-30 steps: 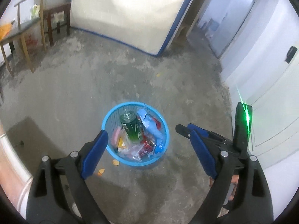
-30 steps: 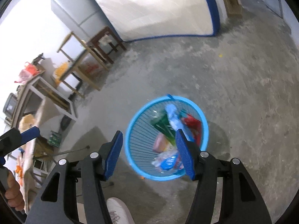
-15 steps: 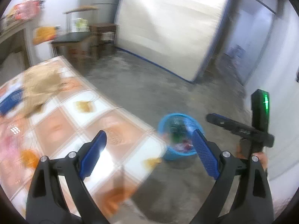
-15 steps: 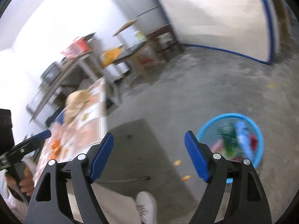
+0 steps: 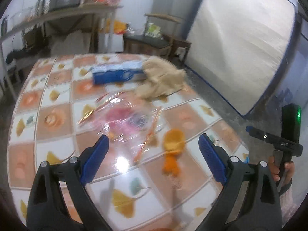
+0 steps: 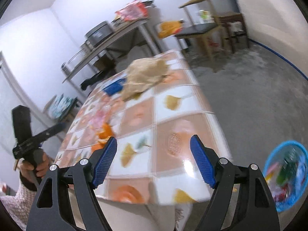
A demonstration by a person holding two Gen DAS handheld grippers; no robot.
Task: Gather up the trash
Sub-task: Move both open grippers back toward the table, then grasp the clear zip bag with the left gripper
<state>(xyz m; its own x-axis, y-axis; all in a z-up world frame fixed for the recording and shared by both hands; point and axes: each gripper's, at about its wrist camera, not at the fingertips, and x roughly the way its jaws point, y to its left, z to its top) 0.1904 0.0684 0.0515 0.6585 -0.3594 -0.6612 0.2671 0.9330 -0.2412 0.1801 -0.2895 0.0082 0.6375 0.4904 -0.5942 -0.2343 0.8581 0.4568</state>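
A table with a tiled-pattern cloth [image 5: 57, 115] [image 6: 173, 115] carries the trash. On it lie a clear plastic bag with pink contents [image 5: 127, 119] [image 6: 99, 115], orange peel [image 5: 173, 140] [image 6: 105, 132], a blue box [image 5: 117, 74] [image 6: 113, 85] and a crumpled tan cloth [image 5: 161, 80] [image 6: 146, 77]. My left gripper [image 5: 154, 152] hovers open above the bag and peel, nothing between its fingers. My right gripper [image 6: 154, 159] stands open over the table's near corner, empty. The blue trash basket [image 6: 284, 173] sits on the floor at the right, full of wrappers and a can.
A mattress [image 5: 240, 44] leans on the far wall. Wooden chairs [image 5: 163, 36] [image 6: 211, 30] and a metal shelf with bags [image 5: 57, 15] [image 6: 115, 36] stand behind the table. Bare concrete floor [image 6: 250, 96] lies between table and basket.
Both grippers swung up and away from the blue basket toward the table. The basket has left the left wrist view and slid to the right edge of the right one. The right jaws widened.
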